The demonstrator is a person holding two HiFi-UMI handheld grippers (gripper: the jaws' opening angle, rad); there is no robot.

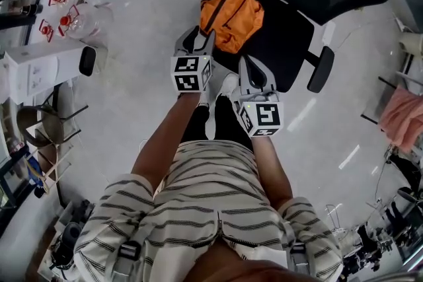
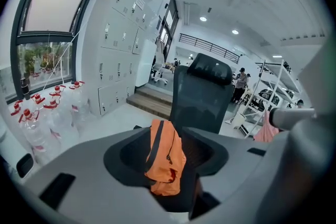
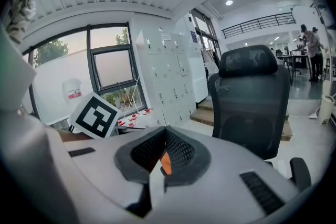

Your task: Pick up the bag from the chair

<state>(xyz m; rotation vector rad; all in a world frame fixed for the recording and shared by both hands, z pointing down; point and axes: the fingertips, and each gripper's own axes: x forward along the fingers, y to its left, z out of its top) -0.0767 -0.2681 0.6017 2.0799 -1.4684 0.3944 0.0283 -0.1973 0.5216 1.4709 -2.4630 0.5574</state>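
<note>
One orange bag (image 1: 231, 15) lay on the seat of one black chair (image 1: 285, 43), at the seat's left edge as the head view had it, with a black strap across its top. Two grippers were in play.

The left gripper (image 1: 196, 41) had its tips just beside the bag's near corner; contact could not be told. Its fingers stood apart with nothing pinched, and the left gripper view framed the bag in the gap, beyond the tips. The right gripper (image 1: 255, 70) hung over the seat's front edge, near the bag but apart from it. Its fingers were together at the tips and clamped on nothing, with only a sliver of orange showing through the slit in the right gripper view.

Both forearms reached forward and down from striped sleeves (image 1: 125, 201), close together, left slightly ahead.

Only the head view showed the bag's whole outline, the chair's one visible armrest (image 1: 320, 69) and one white box (image 1: 39, 69) at left. The gripper views added the upright chair back and headrest (image 3: 248, 60), a wall of white lockers (image 2: 121, 34), windows (image 2: 47, 34) and steps (image 2: 152, 102). At least three people (image 2: 241, 81) stood far back. Several red-capped clear bottles (image 1: 66, 20) stood on the floor at left; an exact count could not be made. One pink cloth (image 1: 403, 115) hung at right.
</note>
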